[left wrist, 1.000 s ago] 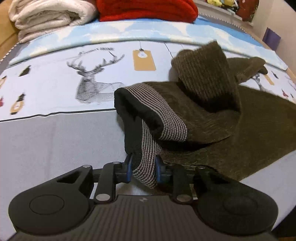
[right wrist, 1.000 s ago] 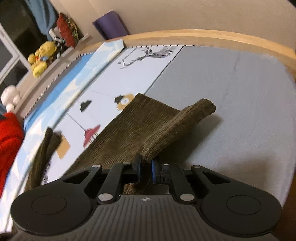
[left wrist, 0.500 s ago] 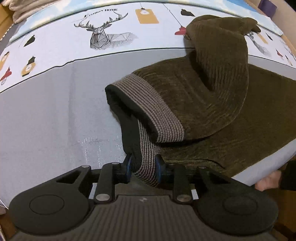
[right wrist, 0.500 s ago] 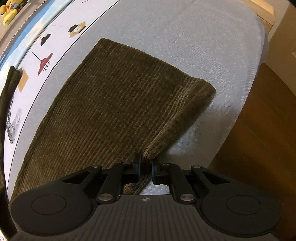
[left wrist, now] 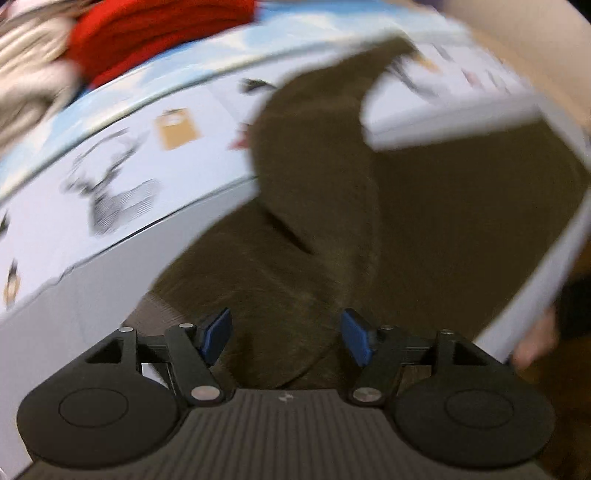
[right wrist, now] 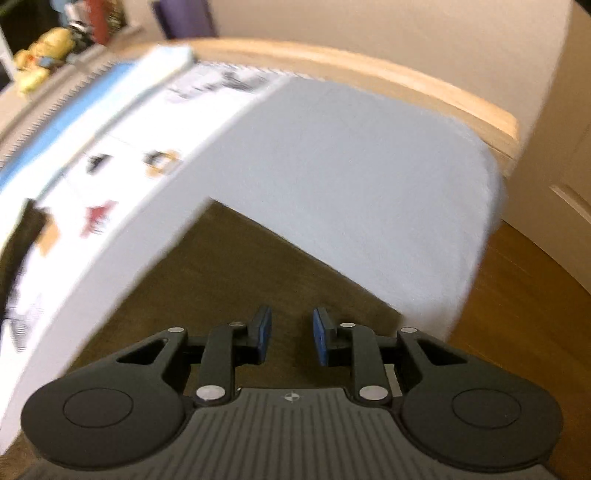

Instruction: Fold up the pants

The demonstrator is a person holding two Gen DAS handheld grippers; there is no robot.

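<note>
My left gripper is spread wide, gripping nothing — the olive pants lie on the bed just past it, one leg doubled over toward twelve o'clock. My right gripper is parted too, empty, over the hem end. A red blanket sits at eleven o'clock.

Both claws — left claw, right claw — have opened, releasing the pants.
</note>
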